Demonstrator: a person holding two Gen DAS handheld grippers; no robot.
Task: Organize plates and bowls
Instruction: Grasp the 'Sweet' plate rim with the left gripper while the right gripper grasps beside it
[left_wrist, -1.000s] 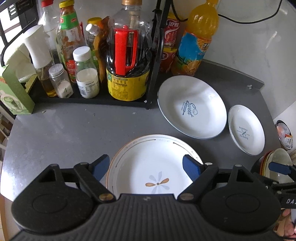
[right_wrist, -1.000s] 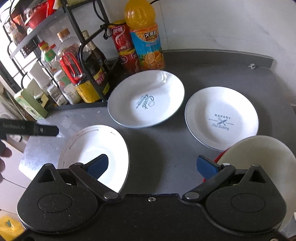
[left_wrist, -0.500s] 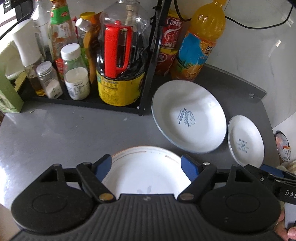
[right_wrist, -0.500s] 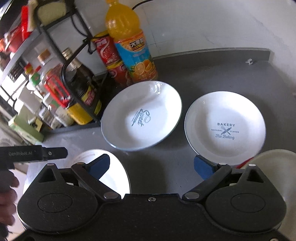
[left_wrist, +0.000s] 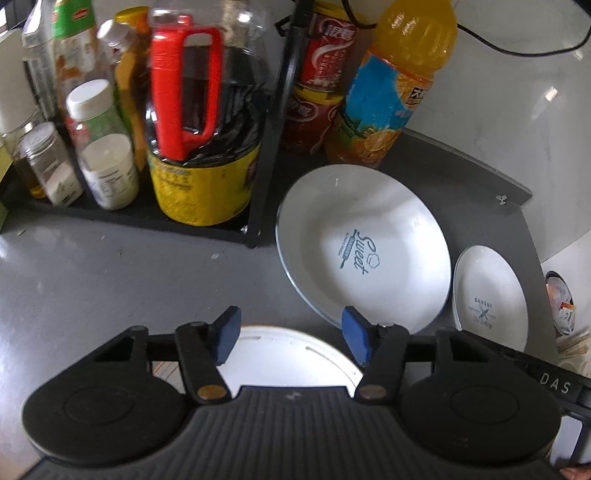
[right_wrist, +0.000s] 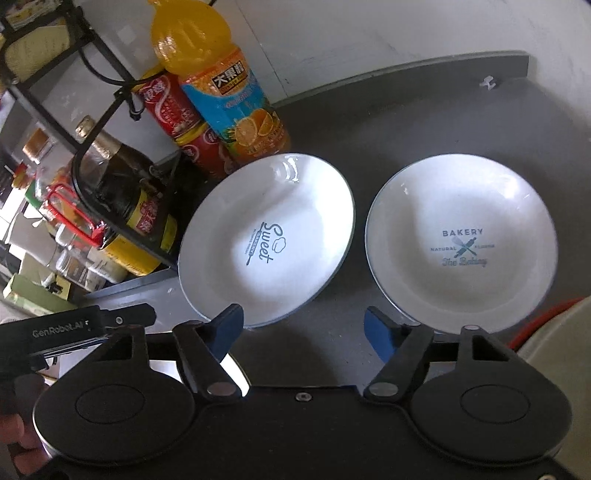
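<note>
A grey kitchen counter (left_wrist: 92, 280) in a corner, three white plates out and both grippers hovering with nothing held.

Against the white wall stand a black rack (left_wrist: 266, 147) of condiment bottles and an orange juice bottle (right_wrist: 221, 85). The "Sweet" plate (right_wrist: 266, 240) lies flat just in front of the bottle, with the "Bakery" plate (right_wrist: 460, 243) close beside it on its right, and a third white plate (left_wrist: 288, 354) sits nearest, directly under the left gripper (left_wrist: 290, 338). The left gripper's jaws stand wide apart above that plate, gripping nothing. The right gripper (right_wrist: 303, 328) is likewise spread and empty, over bare counter between the two printed plates. These look like glazed ceramic: rigid, slick, fairly heavy, chippable. The raised rim is probably the place to pinch, one finger under the lip; stacking wants a gentle set-down.
</note>
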